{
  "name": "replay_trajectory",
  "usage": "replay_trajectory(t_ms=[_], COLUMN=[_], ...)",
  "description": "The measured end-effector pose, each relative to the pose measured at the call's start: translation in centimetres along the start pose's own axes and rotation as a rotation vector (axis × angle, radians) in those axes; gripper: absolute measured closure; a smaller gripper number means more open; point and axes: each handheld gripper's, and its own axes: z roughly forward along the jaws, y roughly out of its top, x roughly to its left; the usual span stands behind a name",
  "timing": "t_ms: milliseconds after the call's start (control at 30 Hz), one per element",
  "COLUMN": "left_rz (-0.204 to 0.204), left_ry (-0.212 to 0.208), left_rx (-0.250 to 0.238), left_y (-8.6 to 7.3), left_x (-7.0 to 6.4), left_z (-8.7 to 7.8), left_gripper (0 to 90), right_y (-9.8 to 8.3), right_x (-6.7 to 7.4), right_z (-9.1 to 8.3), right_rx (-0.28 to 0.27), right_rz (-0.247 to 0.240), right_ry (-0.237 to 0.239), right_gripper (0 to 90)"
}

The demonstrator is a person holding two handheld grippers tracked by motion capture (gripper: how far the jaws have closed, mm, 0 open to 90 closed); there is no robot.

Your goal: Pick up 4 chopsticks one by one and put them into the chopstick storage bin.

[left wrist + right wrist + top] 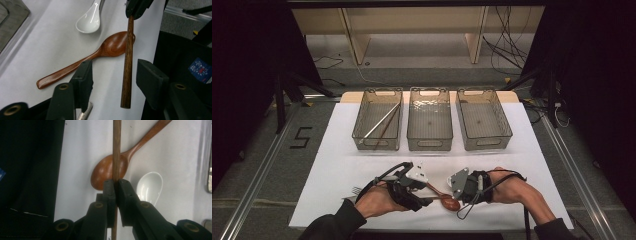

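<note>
Left gripper (113, 82) jaws apart around wooden chopstick (127, 67); wooden spoon (100, 53), white spoon (88, 21) beyond.

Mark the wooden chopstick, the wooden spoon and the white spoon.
wooden chopstick (127, 67), left gripper view, mid-shaft.
wooden spoon (113, 46), left gripper view, bowl.
white spoon (149, 185), right gripper view, bowl.

A white tabletop (337, 150) stands on a grey carpeted floor (262, 165), with aluminium rails (259, 172) running along both of its sides. On the floor at the left lies a black mark shaped like the digit five (301, 137). Behind the tabletop stands pale wooden furniture with upright panels (354, 35), and loose black cables (507, 42) trail across the floor near it. The left and right edges of the room are dark, with black stand legs (279, 97) at each side.
</note>
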Motion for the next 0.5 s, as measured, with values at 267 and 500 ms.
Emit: replay_trajectory(t_ms=[267,500], left_rz=[0.061,0.071], left_ry=[-0.023,-0.051], left_rx=[0.02,0.033], left_y=[0.22,0.26], left_x=[-0.71,-0.78], left_z=[0.49,0.8], left_gripper=[63.8,74.4], right_y=[0.36,0.5], right_x=[0.22,0.35], right_z=[-0.03,-0.08], right_rx=[0.009,0.002], right_rz=[-0.012,-0.028], right_ry=[-0.008,-0.013], right_gripper=[85.4,85.3])
